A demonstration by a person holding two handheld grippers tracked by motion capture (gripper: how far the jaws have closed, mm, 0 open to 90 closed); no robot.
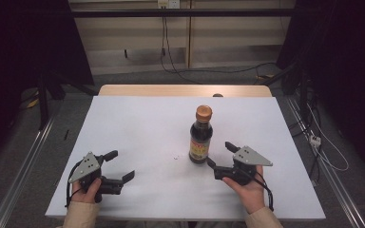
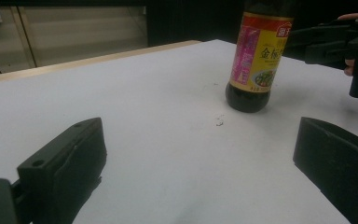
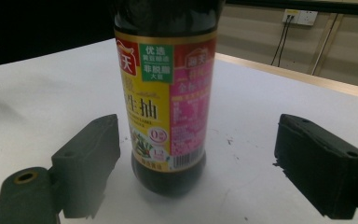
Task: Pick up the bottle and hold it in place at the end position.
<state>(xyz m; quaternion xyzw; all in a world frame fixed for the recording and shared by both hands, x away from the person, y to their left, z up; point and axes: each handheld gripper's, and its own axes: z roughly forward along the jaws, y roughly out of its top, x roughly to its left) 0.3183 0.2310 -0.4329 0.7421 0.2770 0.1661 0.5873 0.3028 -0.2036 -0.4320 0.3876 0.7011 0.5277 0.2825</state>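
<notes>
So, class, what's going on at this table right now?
A person sits at a white table with a two-jaw gripper in each hand. The right gripper is reaching for an upright soy sauce bottle with an orange cap. In the right gripper view its jaws stand either side of the bottle's base, not yet touching it. The left gripper rests open on the table, away from the bottle.

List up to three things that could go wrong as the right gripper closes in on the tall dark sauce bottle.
1. The tall dark glass sauce bottle with the orange cap stands upright on a narrow base; a low nudge could tip it.
2. The right gripper has one jaw nearer the bottle, so closing may push it sideways.
3. The left gripper rests far off, too distant to steady it.
</notes>
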